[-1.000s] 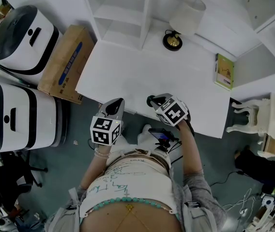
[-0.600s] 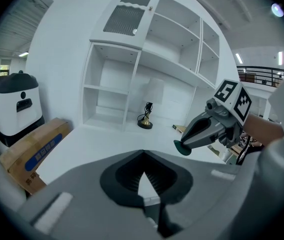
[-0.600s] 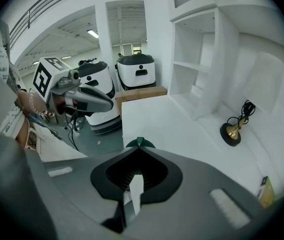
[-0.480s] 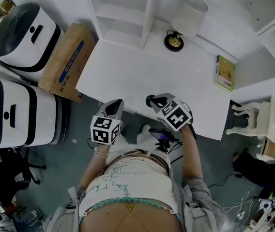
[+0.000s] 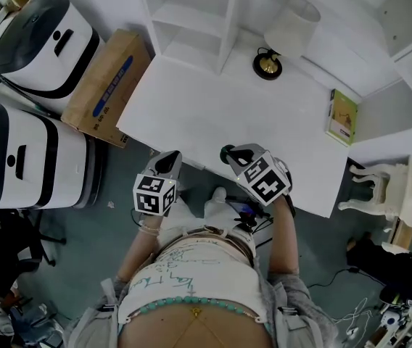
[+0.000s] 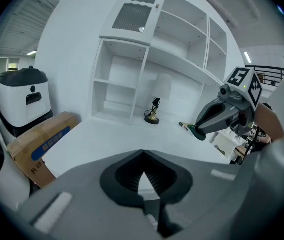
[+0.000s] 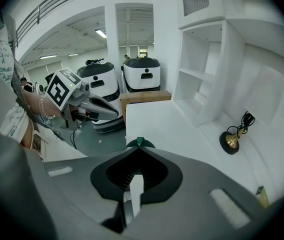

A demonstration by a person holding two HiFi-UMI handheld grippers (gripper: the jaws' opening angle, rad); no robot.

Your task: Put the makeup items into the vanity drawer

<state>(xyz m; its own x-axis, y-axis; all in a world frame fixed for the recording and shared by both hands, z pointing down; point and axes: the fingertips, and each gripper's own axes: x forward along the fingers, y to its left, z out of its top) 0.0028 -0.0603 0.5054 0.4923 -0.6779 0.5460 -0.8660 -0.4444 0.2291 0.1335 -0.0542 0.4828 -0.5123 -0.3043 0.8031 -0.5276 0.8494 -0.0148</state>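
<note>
The right gripper [image 5: 232, 152] hangs over the near edge of the white table [image 5: 213, 107]. Its jaws are closed down on a small dark green item [image 7: 139, 142] that sticks out just past the tips. It looks like a round makeup piece, though too little shows to say which kind. Pinching it at the very tip seems meant to let the item be set down or dropped without the jaws getting in the way.

The left gripper [image 5: 171, 156] sits near it at the same edge. Its jaws are closed together with nothing between them, and only bare tabletop shows through the hollow behind the tips. I judge it is placed there to pull the drawer, which should sit under this front edge. No view shows the drawer or a handle, so I cannot tell whether it is open.

I see no other makeup on the table, only 1 lamp [image 5: 268, 64] and 1 booklet [image 5: 342, 114], both well apart from the grippers. A cardboard box [image 5: 104, 85] stands on the floor to the left
</note>
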